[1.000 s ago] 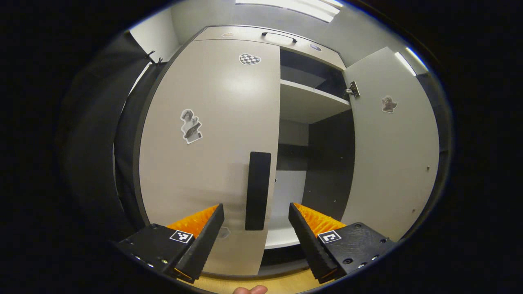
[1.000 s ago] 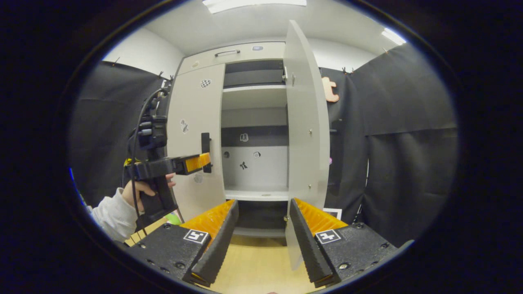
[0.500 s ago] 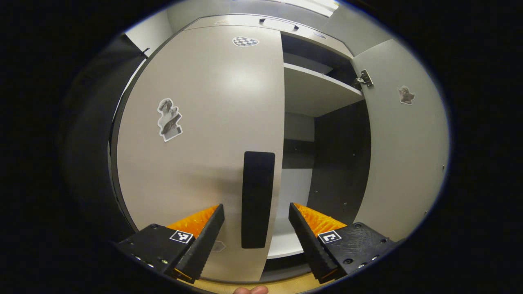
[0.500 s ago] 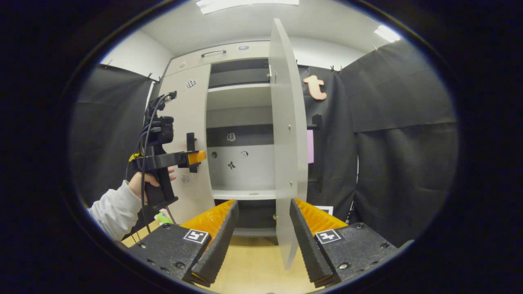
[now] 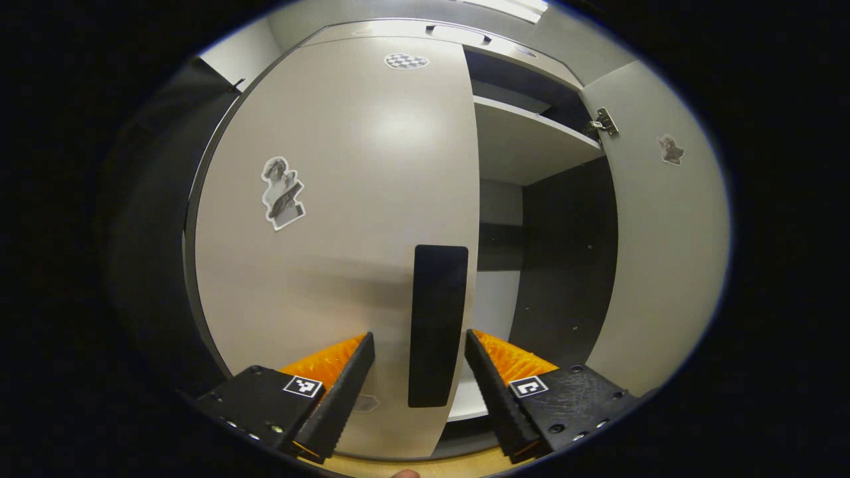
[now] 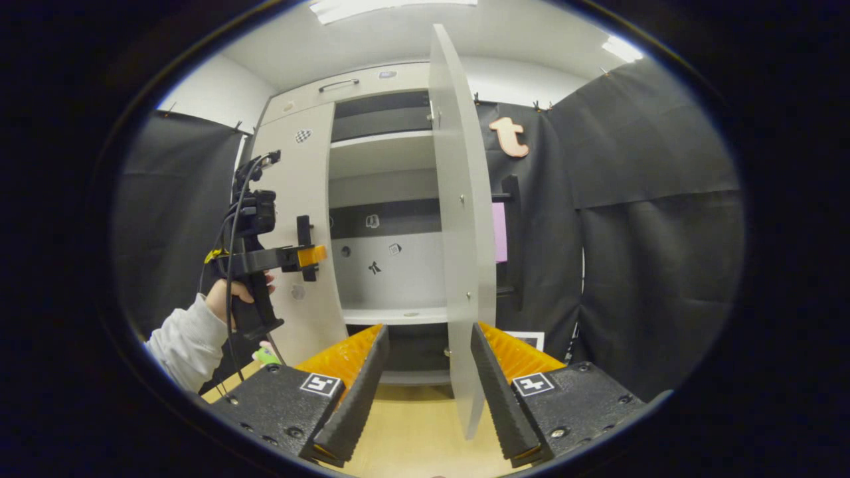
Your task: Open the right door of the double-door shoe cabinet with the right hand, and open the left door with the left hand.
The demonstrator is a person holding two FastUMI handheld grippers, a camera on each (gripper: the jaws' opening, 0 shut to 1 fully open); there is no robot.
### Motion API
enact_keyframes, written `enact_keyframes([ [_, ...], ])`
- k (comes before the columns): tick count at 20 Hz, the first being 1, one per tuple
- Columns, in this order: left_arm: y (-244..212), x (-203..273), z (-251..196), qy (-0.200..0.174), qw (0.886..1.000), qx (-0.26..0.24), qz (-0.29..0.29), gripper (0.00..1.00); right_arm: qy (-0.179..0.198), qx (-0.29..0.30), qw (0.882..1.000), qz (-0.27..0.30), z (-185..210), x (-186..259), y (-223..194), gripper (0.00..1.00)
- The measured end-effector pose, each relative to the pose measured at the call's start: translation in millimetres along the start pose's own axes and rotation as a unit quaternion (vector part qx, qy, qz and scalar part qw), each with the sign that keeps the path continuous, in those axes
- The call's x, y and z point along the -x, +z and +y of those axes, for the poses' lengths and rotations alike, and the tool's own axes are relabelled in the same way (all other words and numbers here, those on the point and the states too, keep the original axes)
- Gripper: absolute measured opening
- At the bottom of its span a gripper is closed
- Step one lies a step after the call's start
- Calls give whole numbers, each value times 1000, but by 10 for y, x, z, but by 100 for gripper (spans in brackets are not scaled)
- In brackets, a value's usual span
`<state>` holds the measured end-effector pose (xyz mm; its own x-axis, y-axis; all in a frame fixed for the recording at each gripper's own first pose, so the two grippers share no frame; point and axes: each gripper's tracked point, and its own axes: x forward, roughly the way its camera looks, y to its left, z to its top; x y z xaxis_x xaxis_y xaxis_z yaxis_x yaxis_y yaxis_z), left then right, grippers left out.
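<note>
The left tool (image 5: 420, 378) was spread, its fingers either side of the handle (image 5: 437, 325) on the closed left door (image 5: 339, 219), not gripping. The right tool (image 6: 425, 385) hung released before the right door (image 6: 458, 226), which stood wide open.

The shoe cabinet (image 6: 385, 199) stands far ahead with its right door (image 6: 458, 232) swung wide, edge-on, and its left door (image 6: 295, 226) closed. The right claw (image 6: 425, 392) hangs near, fingers apart, holding nothing. At left, a hand (image 6: 229, 299) holds the left claw (image 6: 311, 255) at the left door's black handle (image 6: 304, 229).
</note>
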<state>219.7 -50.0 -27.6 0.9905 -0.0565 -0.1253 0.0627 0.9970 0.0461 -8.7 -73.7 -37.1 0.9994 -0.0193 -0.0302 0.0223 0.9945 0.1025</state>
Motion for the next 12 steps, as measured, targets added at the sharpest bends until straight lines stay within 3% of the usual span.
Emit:
enact_keyframes([
  [1,16,7,-20,-7,1000,1,-6,78,1,0,1000,0,6,-3,-1,80],
  [2,10,-10,-160,-38,999,16,-7,70,2,1,1000,2,6,-8,-18,80],
  [4,15,-2,-170,-33,999,13,-6,35,3,3,1000,3,12,0,-21,80],
  [7,11,26,-160,-25,999,22,-17,24,4,5,1000,-2,15,16,8,79],
  [8,25,12,-161,-27,999,29,-30,12,3,5,1000,-4,1,21,17,80],
  [9,41,16,-151,-27,999,21,-37,12,2,5,1000,-7,-9,38,34,80],
  [10,29,36,-167,-27,999,7,-37,4,1,5,1000,-8,-12,42,29,80],
  [12,13,86,-170,-37,999,2,-26,4,0,4,1000,-6,-17,54,4,80],
])
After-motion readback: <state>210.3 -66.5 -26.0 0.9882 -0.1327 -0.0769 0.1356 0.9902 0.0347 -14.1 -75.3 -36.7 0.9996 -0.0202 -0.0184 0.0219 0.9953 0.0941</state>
